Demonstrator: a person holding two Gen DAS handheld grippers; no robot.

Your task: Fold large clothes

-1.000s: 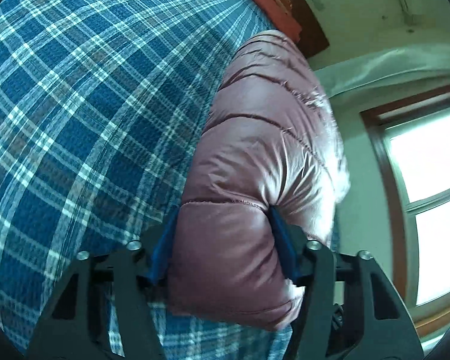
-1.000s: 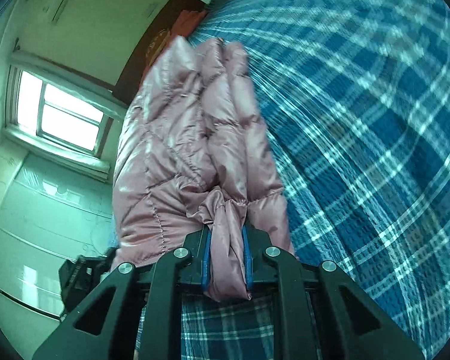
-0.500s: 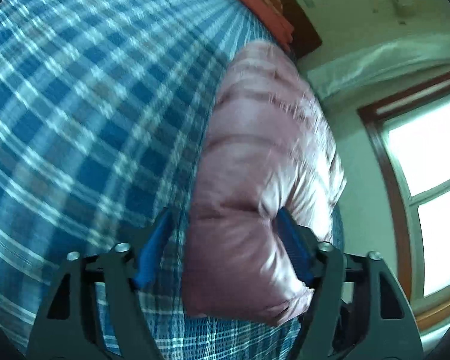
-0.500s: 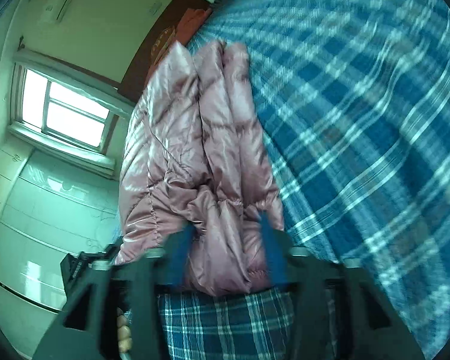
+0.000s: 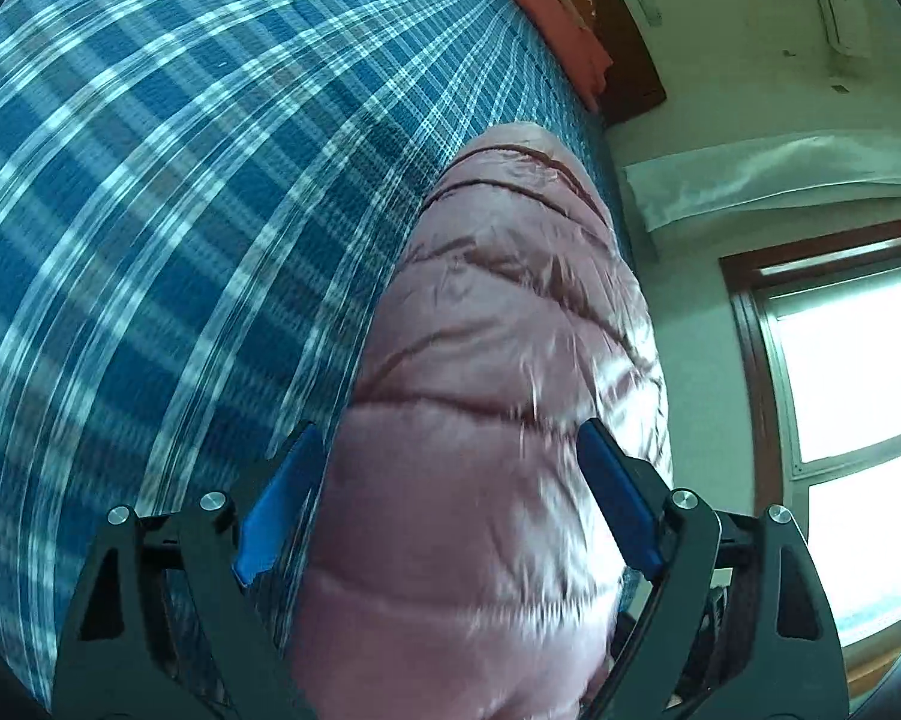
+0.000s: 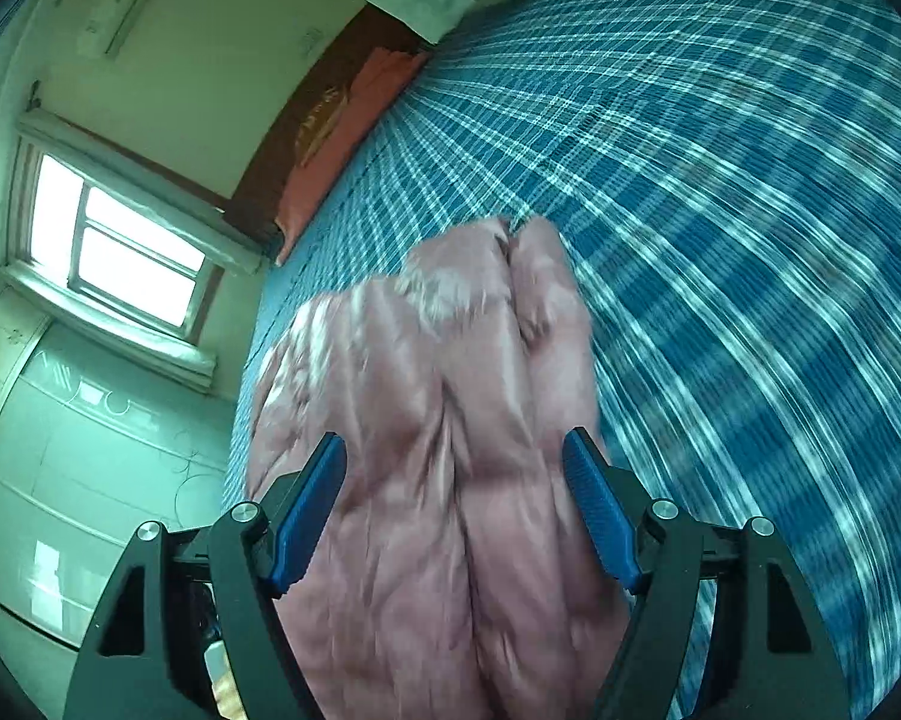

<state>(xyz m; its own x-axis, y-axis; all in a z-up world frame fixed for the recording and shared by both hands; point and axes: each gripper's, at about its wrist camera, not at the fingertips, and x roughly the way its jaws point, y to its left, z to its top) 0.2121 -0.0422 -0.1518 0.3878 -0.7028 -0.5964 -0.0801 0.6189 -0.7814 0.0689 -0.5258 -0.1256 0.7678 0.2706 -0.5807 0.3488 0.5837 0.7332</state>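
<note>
A pink quilted jacket (image 5: 498,420) lies folded into a long bundle on a bed spread with a blue plaid sheet (image 5: 180,210), its long axis running away from both cameras toward the headboard (image 5: 606,30) and the orange pillow (image 5: 540,6) at the bed's far end. Seen from the left wrist, the bundle lies along the sheet's right-hand edge, the side toward the window (image 5: 858,396), and narrows to a rounded far tip; its stitched seams cross it from side to side. The left gripper (image 5: 450,498) straddles the near end with its jaws spread wide, the blue pads (image 5: 276,510) standing on either side of the padding, the left one apart from the fabric; whether the right one touches cannot be told. From the right wrist, the jacket (image 6: 450,420) shows deep lengthwise folds that run in the same direction, toward the pillow (image 6: 354,138) and headboard (image 6: 318,120), with the plaid sheet (image 6: 720,210) stretching off to the right and a window (image 6: 114,246) on the wall to the left. The right gripper (image 6: 453,510) likewise sits over the near end with its jaws wide, pads (image 6: 306,510) flanking the bundle without clamping it. Both views are streaked with motion blur, strongest across the sheet.
</note>
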